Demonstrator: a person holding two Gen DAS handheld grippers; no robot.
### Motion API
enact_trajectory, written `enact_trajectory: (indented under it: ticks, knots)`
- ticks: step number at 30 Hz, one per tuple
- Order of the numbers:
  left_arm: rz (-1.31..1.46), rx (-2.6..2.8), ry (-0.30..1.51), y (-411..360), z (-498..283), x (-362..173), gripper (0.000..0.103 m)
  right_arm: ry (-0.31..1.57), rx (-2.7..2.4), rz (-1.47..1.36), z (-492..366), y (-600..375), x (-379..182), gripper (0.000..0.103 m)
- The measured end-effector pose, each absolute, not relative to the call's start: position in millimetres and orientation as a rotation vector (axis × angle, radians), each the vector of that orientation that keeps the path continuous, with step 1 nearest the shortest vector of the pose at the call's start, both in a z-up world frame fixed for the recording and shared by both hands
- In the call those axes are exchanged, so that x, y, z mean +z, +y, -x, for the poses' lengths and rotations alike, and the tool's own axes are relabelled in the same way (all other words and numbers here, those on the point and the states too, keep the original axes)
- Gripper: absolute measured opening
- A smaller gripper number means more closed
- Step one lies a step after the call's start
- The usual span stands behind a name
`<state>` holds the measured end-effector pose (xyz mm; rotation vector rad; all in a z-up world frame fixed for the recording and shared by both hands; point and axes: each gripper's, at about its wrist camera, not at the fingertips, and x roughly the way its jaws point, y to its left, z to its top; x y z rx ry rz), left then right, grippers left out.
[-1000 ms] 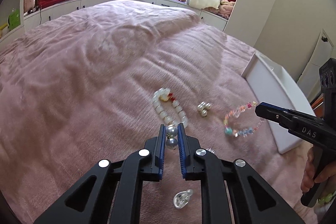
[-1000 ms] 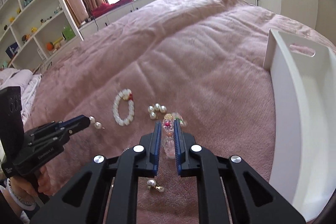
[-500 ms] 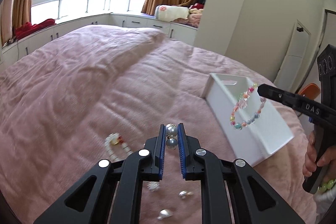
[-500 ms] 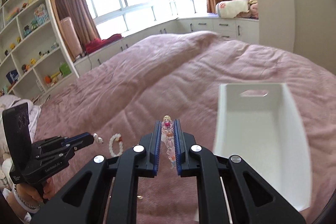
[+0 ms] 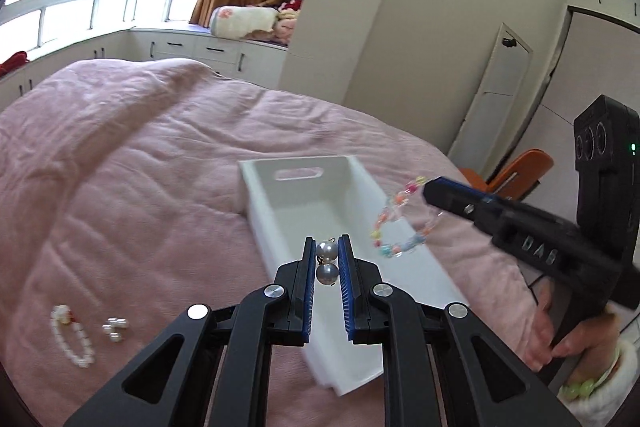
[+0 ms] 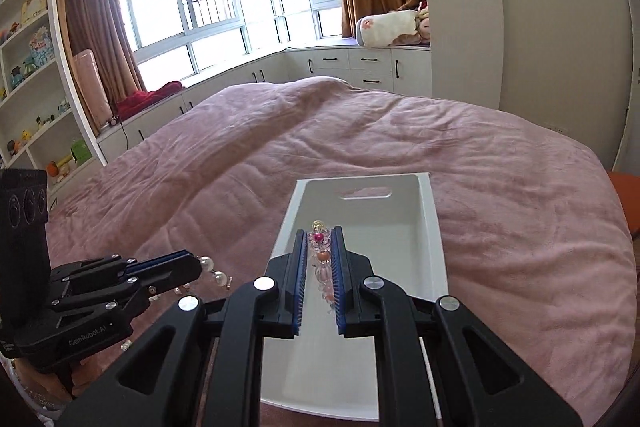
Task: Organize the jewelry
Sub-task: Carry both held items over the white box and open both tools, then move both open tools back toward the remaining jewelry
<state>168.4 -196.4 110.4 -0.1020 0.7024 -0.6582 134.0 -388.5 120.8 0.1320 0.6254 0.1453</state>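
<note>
My left gripper (image 5: pixel 327 253) is shut on a pearl earring (image 5: pixel 328 263) and holds it above the near end of a white tray (image 5: pixel 280 223) on the pink bed. My right gripper (image 6: pixel 319 245) is shut on a colourful bead bracelet (image 6: pixel 320 255), which hangs over the tray (image 6: pixel 436 247). In the left wrist view the bracelet (image 5: pixel 400 231) dangles from the right gripper (image 5: pixel 430 187) above the tray's right wall. In the right wrist view the left gripper (image 6: pixel 200 265) holds the pearls (image 6: pixel 212 271) just left of the tray.
A white bead bracelet (image 5: pixel 72 335) and a small pearl cluster (image 5: pixel 115 327) lie on the pink blanket (image 5: pixel 140 167) at the lower left. An orange chair (image 5: pixel 516 171) stands beyond the bed's right edge. Shelves (image 6: pixel 32 67) line the left wall.
Both grippers have lifted their jewelry off the blanket and carried it to the right, over the white tray. The white bracelet and pearl cluster stayed on the bed.
</note>
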Motion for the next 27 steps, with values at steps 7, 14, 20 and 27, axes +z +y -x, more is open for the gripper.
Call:
enact_trajectory:
  ticks: [7, 14, 20, 27]
  knots:
    - [0.097, -0.711, 0.768, -254.1, -176.4, 85.2, 0.016, 0.699, 0.103, -0.088, -140.5, -412.0, 89.0, 0.012]
    - [0.081, -0.679, 0.825, -269.1, -187.1, 54.2, 0.016, 0.748, 0.091, -0.105, -146.0, -424.2, 64.2, 0.012]
    - [-0.040, -0.631, 0.865, -281.2, -184.6, 41.5, 0.042, 0.801, 0.086, -0.089, -148.5, -414.1, 55.1, 0.027]
    - [-0.003, -0.594, 0.786, -245.8, -176.0, 78.9, 0.068, 0.725, 0.030, -0.053, -136.1, -412.6, 96.0, 0.074]
